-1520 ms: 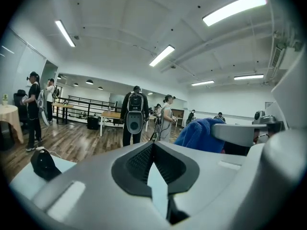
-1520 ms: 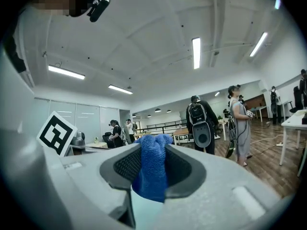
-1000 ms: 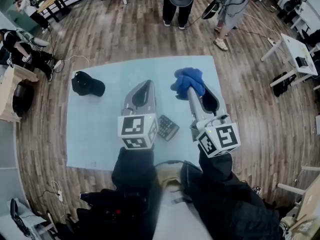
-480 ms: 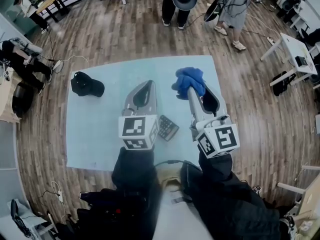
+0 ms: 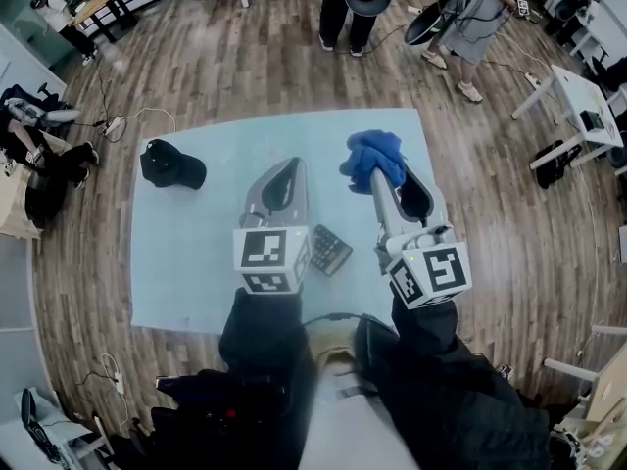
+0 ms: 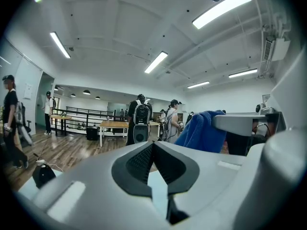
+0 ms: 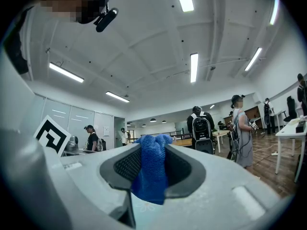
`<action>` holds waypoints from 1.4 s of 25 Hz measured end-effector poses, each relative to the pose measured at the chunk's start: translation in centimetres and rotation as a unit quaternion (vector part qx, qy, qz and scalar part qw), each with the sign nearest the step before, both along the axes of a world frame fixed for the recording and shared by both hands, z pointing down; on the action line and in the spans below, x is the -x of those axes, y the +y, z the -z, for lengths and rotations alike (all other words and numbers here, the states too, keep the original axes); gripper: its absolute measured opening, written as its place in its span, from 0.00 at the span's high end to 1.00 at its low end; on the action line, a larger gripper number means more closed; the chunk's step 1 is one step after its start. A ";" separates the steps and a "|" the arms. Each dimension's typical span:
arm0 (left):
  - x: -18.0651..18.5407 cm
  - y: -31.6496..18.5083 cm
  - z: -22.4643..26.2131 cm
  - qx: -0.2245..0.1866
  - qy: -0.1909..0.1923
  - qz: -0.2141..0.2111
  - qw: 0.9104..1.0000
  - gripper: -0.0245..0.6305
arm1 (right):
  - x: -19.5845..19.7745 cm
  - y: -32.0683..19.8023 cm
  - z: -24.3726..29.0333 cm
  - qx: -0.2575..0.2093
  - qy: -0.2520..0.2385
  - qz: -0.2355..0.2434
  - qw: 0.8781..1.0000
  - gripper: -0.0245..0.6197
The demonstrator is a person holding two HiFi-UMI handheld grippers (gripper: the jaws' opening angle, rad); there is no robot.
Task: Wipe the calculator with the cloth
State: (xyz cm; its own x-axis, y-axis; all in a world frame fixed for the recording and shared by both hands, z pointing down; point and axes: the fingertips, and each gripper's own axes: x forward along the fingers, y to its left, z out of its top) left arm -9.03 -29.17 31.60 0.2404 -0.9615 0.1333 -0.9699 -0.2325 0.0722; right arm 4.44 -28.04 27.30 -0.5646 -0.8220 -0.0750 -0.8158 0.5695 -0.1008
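Currently, the right gripper [image 7: 152, 169] is clamped on the blue cloth [image 5: 372, 157] and the left gripper [image 6: 153, 150] is closed on nothing, so the calculator [image 5: 328, 250], lying loose between them toward the desk's [image 5: 186, 262] near edge, may slide when wiped.

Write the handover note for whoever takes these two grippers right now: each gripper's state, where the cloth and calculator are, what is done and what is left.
Left gripper: fingers together, nothing between them, held over the table.
Right gripper: shut on the blue cloth, held up off the table, past the calculator.
Calculator: flat on the table between the two grippers, close to the left one, touched by neither.
Black cap: far left of the table, not part of the job.
Done: cloth is gripped.
Left: lower the cloth onto the calculator and wipe it. The left gripper could probably steady it.
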 end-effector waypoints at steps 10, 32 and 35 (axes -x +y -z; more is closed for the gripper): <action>0.0 0.2 -0.3 0.004 0.002 -0.002 1.000 0.96 | 0.2 0.1 0.1 -0.004 0.001 0.004 1.000 0.77; -0.2 0.2 -0.5 0.010 0.010 -0.005 1.000 0.96 | 0.1 0.1 0.1 -0.006 0.005 -0.003 1.000 0.77; -0.2 0.2 -0.5 0.009 0.010 -0.005 1.000 0.96 | 0.1 0.2 0.1 -0.006 0.005 -0.004 1.000 0.77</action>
